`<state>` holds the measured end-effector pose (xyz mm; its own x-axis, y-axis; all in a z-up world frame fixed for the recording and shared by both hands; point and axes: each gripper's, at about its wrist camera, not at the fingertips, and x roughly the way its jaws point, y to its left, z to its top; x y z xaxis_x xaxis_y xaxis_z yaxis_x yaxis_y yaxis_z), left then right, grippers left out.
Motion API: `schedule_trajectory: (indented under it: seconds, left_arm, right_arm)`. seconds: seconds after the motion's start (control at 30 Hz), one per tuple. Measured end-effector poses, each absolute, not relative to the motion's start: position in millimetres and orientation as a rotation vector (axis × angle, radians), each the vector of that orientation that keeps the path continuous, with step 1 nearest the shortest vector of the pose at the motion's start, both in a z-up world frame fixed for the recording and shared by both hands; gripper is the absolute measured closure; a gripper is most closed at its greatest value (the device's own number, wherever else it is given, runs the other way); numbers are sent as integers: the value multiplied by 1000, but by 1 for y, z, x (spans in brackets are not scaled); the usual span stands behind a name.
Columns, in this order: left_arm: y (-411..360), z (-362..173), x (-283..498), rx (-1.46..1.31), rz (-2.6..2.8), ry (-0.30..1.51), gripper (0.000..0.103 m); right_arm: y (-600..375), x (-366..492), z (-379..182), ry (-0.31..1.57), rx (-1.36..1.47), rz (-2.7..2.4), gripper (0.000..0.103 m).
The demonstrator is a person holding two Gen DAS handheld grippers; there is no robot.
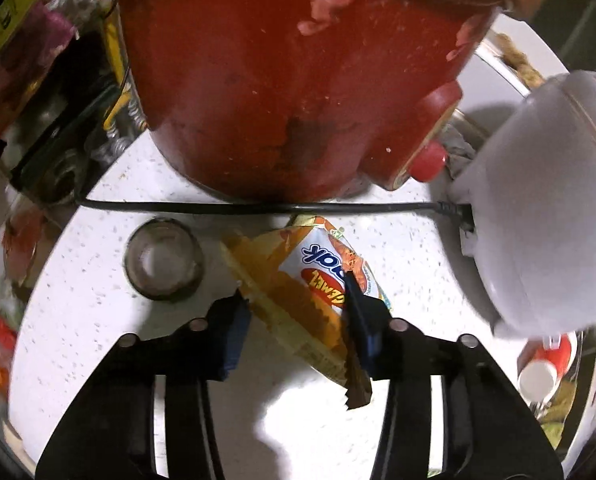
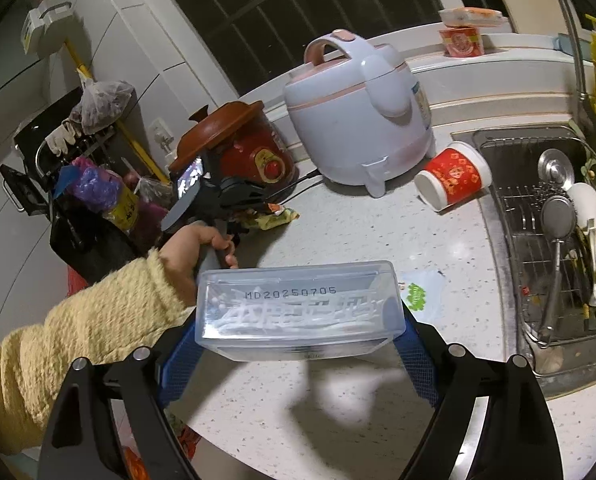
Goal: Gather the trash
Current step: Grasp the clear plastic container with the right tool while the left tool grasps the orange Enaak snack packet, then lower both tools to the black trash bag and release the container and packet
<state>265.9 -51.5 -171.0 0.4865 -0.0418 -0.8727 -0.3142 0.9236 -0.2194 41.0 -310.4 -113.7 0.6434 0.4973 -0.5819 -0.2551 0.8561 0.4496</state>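
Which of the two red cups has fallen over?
The red cup on the counter, between the rice cooker and the sink, lies on its side. The other red cup stands upright on the ledge by the window.

We can't see the red cooker's [image 1: 281,80] top, the frame edge cuts it. Black cord [image 1: 257,207] runs under it; snack wrapper's [image 1: 298,280] print is partly hidden by the fingers [image 1: 362,320].

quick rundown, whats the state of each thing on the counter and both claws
left claw: shut on the snack wrapper
snack wrapper: crumpled, pinched between the pads
right claw: holding the clear plastic box
clear plastic box: lid shut
red paper cup: tipped on its side
rice cooker: lid shut
red clay pot: lid on
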Motion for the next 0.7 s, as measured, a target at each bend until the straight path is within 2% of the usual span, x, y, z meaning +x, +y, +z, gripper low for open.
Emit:
schedule_trajectory:
  seconds: [0.27,0.47,0.7]
  left_arm:
    - [-44,-143,228,-258,93,954,72]
    - [-32,-127,173,-171,-24,893,78]
    - [-12,-92,100,-119,-159,828,80]
  right_arm:
    - [-289,40,-104,744,331,470,18]
    - [-279,30,-93,724,297,478,18]
    - [-266,15,-87,730,265,512,18]
